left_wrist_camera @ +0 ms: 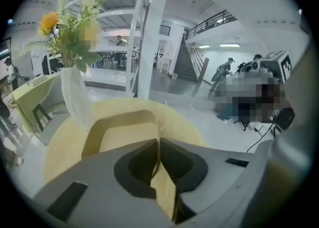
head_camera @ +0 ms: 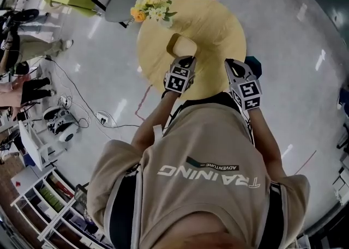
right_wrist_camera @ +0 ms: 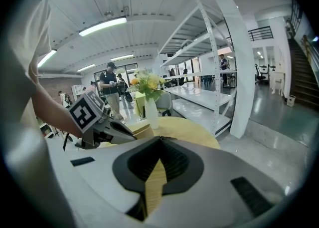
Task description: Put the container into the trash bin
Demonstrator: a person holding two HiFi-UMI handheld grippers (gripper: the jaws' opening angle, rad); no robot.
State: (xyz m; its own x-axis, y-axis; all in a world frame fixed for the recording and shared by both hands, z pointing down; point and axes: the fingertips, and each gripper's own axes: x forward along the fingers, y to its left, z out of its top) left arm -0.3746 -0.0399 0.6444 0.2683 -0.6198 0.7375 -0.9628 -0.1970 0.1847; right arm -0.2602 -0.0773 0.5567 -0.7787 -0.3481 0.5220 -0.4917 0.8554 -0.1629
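Observation:
A tan paper container [head_camera: 182, 44], open at the top, sits on the round yellow table [head_camera: 218, 30] near its front edge. My left gripper [head_camera: 185, 59] is at the container's near side. In the left gripper view the container [left_wrist_camera: 122, 134] fills the middle, and my left gripper [left_wrist_camera: 158, 143] is shut on its thin near wall. My right gripper [head_camera: 235, 64] hovers over the table's front right edge. Its jaws [right_wrist_camera: 159, 141] are shut with nothing between them. The container [right_wrist_camera: 141, 131] also shows in the right gripper view, beside the left gripper [right_wrist_camera: 102, 124]. No trash bin is clearly visible.
A white vase of yellow flowers [head_camera: 154, 4] stands at the table's far left, just behind the container. A dark teal object [head_camera: 254, 66] lies on the floor by the table's right edge. Chairs [head_camera: 117, 0], cables [head_camera: 103, 117] and shelving [head_camera: 49, 199] are on the left.

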